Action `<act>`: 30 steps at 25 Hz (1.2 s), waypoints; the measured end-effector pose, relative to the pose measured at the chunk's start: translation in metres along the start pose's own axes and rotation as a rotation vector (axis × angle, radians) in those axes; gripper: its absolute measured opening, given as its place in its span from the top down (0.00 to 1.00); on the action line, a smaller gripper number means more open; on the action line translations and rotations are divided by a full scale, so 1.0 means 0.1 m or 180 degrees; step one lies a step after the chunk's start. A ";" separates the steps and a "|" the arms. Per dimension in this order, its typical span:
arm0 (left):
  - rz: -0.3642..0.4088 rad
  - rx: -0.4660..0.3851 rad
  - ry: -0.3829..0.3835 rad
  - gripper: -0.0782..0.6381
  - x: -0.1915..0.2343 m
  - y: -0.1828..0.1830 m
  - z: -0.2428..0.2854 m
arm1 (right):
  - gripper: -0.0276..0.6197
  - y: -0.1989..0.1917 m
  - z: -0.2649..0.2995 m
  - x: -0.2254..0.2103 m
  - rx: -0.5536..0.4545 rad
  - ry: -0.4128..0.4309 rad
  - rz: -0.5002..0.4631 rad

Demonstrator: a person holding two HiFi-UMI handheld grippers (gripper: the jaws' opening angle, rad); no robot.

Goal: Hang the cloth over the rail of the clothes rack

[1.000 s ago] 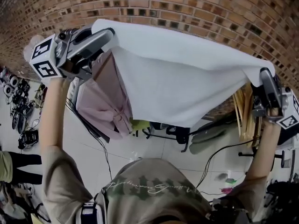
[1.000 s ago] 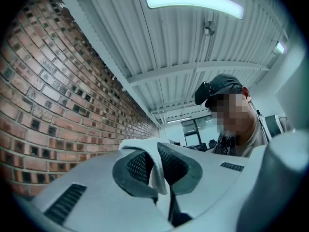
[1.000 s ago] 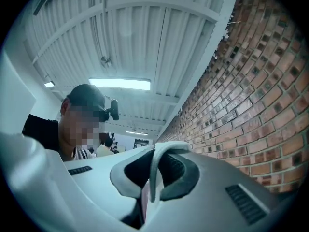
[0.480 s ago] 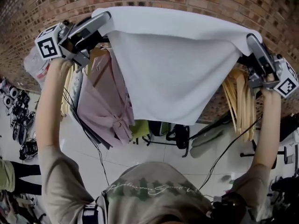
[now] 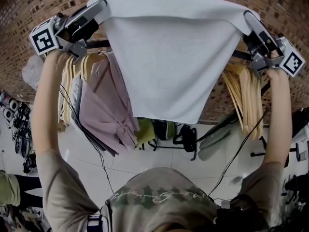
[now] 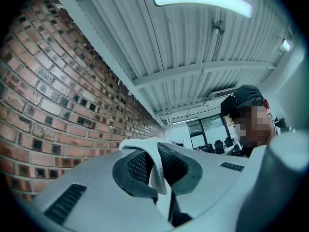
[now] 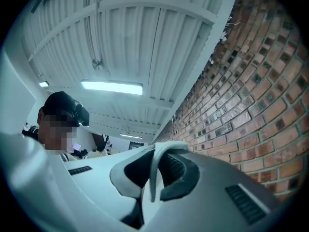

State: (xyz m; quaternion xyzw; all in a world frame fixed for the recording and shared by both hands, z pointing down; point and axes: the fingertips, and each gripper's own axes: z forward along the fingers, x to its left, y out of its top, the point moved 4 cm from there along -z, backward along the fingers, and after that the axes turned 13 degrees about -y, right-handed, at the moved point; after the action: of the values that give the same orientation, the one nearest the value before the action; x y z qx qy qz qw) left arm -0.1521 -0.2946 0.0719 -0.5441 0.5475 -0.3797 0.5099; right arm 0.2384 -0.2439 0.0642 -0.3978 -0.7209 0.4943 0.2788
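Held white cloth (image 5: 169,57) spread wide, top edge above the rail (image 5: 96,44), with jaws of left gripper (image 5: 99,7) and right gripper (image 5: 248,18) clamped on its top corners. Seemingly mid-lift; next called for carrying it across the rail, then lowering.

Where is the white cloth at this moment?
In the head view, the white cloth spreads across the top centre, held between the left gripper and the right gripper, with a pink shirt lower left.
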 end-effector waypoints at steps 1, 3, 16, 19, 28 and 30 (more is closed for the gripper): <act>0.0027 0.0007 0.0011 0.87 0.01 0.02 0.01 | 0.93 0.02 0.01 -0.01 -0.0024 0.0005 -0.0037; 0.0075 0.0026 0.0033 0.87 0.03 0.04 0.02 | 0.93 0.06 0.04 -0.01 -0.0066 0.0024 -0.0114; 0.0047 0.0028 0.0131 0.87 0.31 0.11 -0.04 | 0.93 -0.01 0.21 -0.25 0.0094 0.0000 -0.0333; -0.0024 0.0027 0.0196 0.87 0.43 0.03 -0.01 | 0.93 -0.05 0.20 -0.38 0.0141 -0.0069 -0.0267; -0.0083 -0.0005 0.0489 0.87 0.73 -0.04 -0.02 | 0.93 -0.09 0.39 -0.73 0.0178 -0.0175 -0.0214; 0.0032 0.0127 0.0586 0.87 0.82 -0.05 -0.04 | 0.93 -0.10 0.44 -0.81 0.0204 -0.0199 -0.0287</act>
State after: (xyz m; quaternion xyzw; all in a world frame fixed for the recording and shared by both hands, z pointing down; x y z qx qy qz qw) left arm -0.1458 -0.3759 0.0654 -0.4939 0.5871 -0.4363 0.4701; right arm 0.2435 -0.3364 0.0576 -0.3402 -0.7302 0.5162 0.2908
